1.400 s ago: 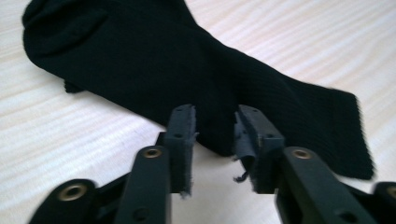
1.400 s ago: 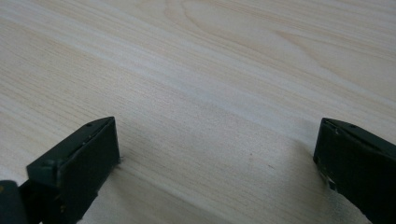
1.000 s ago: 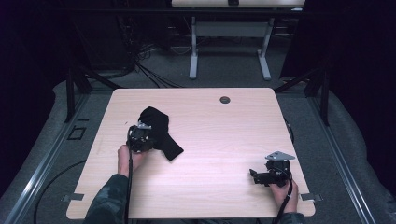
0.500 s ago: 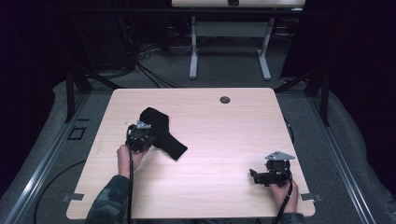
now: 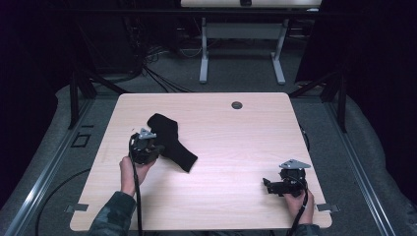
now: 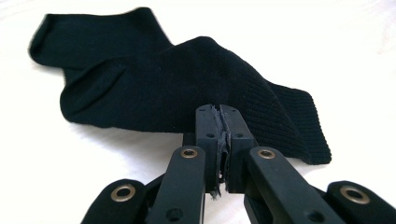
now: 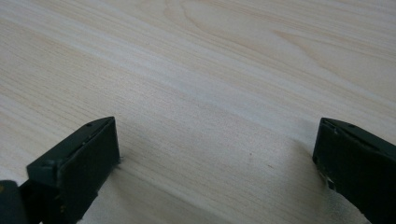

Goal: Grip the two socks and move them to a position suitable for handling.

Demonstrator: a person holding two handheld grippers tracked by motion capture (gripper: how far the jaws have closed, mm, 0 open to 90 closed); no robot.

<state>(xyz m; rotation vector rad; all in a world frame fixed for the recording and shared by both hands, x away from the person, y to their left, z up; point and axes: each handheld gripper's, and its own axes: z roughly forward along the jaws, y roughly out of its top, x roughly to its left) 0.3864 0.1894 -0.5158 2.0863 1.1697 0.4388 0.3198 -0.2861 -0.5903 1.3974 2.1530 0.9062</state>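
Sock point(image 5: 169, 140) handling looks early stage: left gripper point(image 5: 145, 151) sits at the near edge of the sock, jaws pressed together in the left gripper view point(image 6: 222, 135), and they seem to have pinched the fabric edge, though the dark cloth against black jaws makes the actual bite hard to confirm. Sock is not lifted clear; most of it lies on the table point(image 5: 236, 147), left of centre, running diagonally from the cuff end farther back to the toe end nearer the middle. Left to do, as a judgement: whatever fold, straighten or move is intended, none of it reads as finished. Right gripper point(image 5: 275, 186) is parked near the front right corner, well apart from the sock, jaws spread wide over bare wood point(image 7: 210, 116), holding nothing. Sock itself is black ribbed knit, rumpled, with a raised fold across the middle and one end lying flatter point(image 6: 299, 126)
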